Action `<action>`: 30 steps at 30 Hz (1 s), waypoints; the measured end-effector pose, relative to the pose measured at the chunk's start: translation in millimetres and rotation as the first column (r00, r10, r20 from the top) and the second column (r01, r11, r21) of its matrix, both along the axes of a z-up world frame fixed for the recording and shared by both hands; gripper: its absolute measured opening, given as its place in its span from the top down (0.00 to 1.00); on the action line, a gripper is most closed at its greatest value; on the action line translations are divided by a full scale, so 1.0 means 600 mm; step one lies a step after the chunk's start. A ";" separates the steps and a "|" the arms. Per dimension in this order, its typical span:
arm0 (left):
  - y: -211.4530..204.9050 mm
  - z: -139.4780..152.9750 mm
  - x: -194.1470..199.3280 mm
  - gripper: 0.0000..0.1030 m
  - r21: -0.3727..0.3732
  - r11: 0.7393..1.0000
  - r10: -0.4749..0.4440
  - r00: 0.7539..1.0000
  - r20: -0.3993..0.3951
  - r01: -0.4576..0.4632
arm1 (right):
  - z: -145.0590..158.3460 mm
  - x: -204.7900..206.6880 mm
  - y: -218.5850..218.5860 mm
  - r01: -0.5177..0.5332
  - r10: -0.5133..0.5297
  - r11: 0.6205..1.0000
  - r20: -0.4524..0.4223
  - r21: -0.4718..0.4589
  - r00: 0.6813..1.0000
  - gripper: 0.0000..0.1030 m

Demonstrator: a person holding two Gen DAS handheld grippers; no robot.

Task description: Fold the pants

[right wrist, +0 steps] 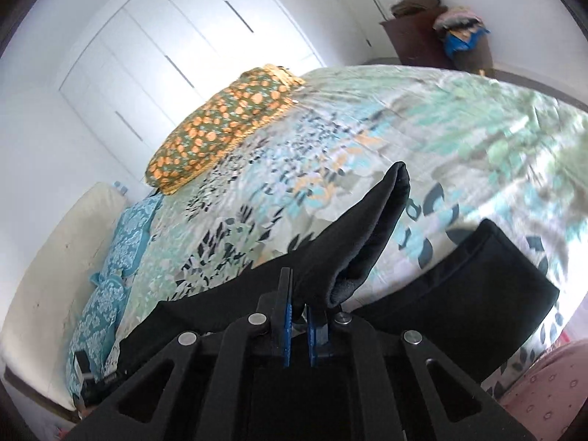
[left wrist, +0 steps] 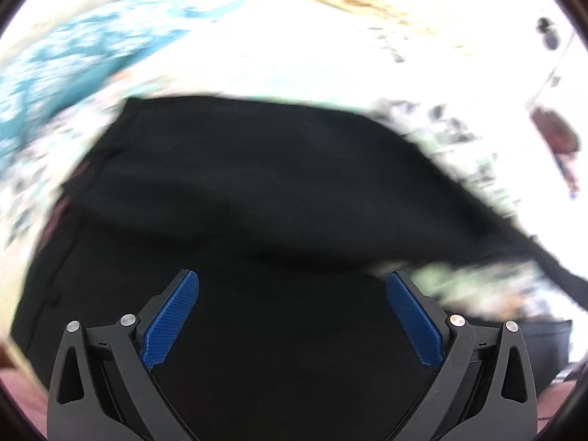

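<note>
The black pants (left wrist: 257, 183) lie spread on the floral bedspread and fill most of the blurred left wrist view. My left gripper (left wrist: 292, 283) is open just above the black cloth, with its blue pads (left wrist: 172, 316) wide apart and nothing between them. In the right wrist view my right gripper (right wrist: 299, 316) is shut on a fold of the black pants (right wrist: 360, 235), which sticks up and away past the fingers. More of the pants (right wrist: 470, 286) lies flat on the bed to the right.
The floral bedspread (right wrist: 404, 121) covers the bed. An orange-flowered pillow (right wrist: 224, 125) and a teal patterned pillow (right wrist: 121, 250) lie at its left. White wardrobe doors (right wrist: 176, 36) stand behind. A brown cabinet (right wrist: 422, 36) with a pile of things stands at the far right.
</note>
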State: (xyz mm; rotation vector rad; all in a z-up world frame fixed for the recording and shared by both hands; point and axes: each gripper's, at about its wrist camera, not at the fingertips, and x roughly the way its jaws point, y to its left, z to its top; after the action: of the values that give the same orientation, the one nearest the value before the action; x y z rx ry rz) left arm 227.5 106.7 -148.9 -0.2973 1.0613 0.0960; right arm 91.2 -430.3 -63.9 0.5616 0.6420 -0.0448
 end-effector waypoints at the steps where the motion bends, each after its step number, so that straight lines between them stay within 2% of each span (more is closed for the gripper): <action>1: -0.007 0.009 0.030 0.01 -0.061 0.998 -0.025 1.000 -0.006 0.024 | 0.015 -0.007 0.009 -0.020 0.020 1.000 0.020 -0.016 1.000 0.94; 3: -0.011 0.011 0.095 0.01 -0.186 0.982 -0.040 0.999 -0.031 0.034 | 0.039 -0.026 0.016 -0.054 0.056 0.997 0.055 -0.048 0.997 0.94; 6: -0.005 -0.013 0.171 0.01 -0.274 0.961 0.001 0.995 -0.100 -0.029 | 0.073 -0.071 0.001 -0.092 0.098 0.993 0.102 -0.070 0.990 0.94; 10: 0.001 -0.049 0.221 0.01 -0.288 0.951 0.056 0.981 -0.185 -0.109 | 0.104 -0.113 -0.011 -0.115 0.124 0.991 0.152 -0.064 0.981 0.94; 13: 0.010 -0.054 0.235 0.01 -0.267 0.954 0.088 0.978 -0.190 -0.138 | 0.123 -0.139 -0.017 -0.137 0.149 0.987 0.173 -0.080 0.974 0.94; 16: 0.026 -0.056 0.243 0.04 -0.277 0.948 0.105 0.975 -0.194 -0.157 | 0.132 -0.159 -0.020 -0.160 0.181 0.977 0.157 -0.138 0.971 0.94; 17: 0.032 -0.057 0.246 0.17 -0.282 0.946 0.109 0.975 -0.195 -0.162 | 0.130 -0.163 -0.024 -0.163 0.183 0.977 0.145 -0.139 0.972 0.94; 18: 0.038 -0.059 0.245 0.45 -0.299 0.940 0.103 0.974 -0.200 -0.161 | 0.125 -0.167 -0.030 -0.161 0.179 0.978 0.134 -0.132 0.975 0.94; 19: 0.040 -0.063 0.246 0.60 -0.305 0.939 0.097 0.972 -0.214 -0.161 | 0.119 -0.169 -0.036 -0.158 0.173 0.979 0.122 -0.126 0.977 0.94; 20: 0.046 -0.067 0.241 0.87 -0.290 0.942 0.098 0.967 -0.236 -0.167 | 0.114 -0.170 -0.040 -0.150 0.164 0.981 0.109 -0.126 0.980 0.94; 21: 0.052 -0.067 0.237 0.92 -0.292 0.941 0.099 0.966 -0.239 -0.168 | 0.108 -0.168 -0.044 -0.141 0.154 0.982 0.094 -0.129 0.984 0.94; 23: 0.069 -0.043 0.214 0.94 -0.333 0.927 0.115 0.975 -0.188 -0.174 | 0.099 -0.156 -0.053 -0.122 0.133 0.985 0.085 -0.124 0.987 0.94; 25: 0.085 0.024 0.173 0.94 -0.344 0.928 0.124 0.989 -0.074 -0.142 | 0.093 -0.129 -0.068 -0.111 0.121 0.987 0.084 -0.112 0.989 0.94; 26: 0.090 0.058 0.152 0.94 -0.329 0.936 0.123 0.992 -0.024 -0.124 | 0.093 -0.112 -0.076 -0.110 0.118 0.989 0.085 -0.096 0.989 0.94; 27: 0.097 0.113 0.109 0.94 -0.302 0.949 0.118 0.991 0.055 -0.096 | 0.094 -0.095 -0.085 -0.111 0.117 0.991 0.088 -0.079 0.989 0.94; 29: 0.107 0.176 0.042 0.93 -0.256 0.964 0.110 0.982 0.151 -0.068 | 0.095 -0.064 -0.098 -0.117 0.122 0.991 0.077 -0.061 0.990 0.94; 30: 0.110 0.205 -0.015 0.93 -0.211 0.975 0.107 0.975 0.197 -0.064 | 0.091 -0.050 -0.104 -0.125 0.128 0.991 0.057 -0.054 0.990 0.94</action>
State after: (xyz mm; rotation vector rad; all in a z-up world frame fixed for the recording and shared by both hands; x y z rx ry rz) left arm 218.6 172.8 -25.6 -0.5279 0.8517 0.0326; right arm 61.1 -492.5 -9.5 0.4714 0.6144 0.0746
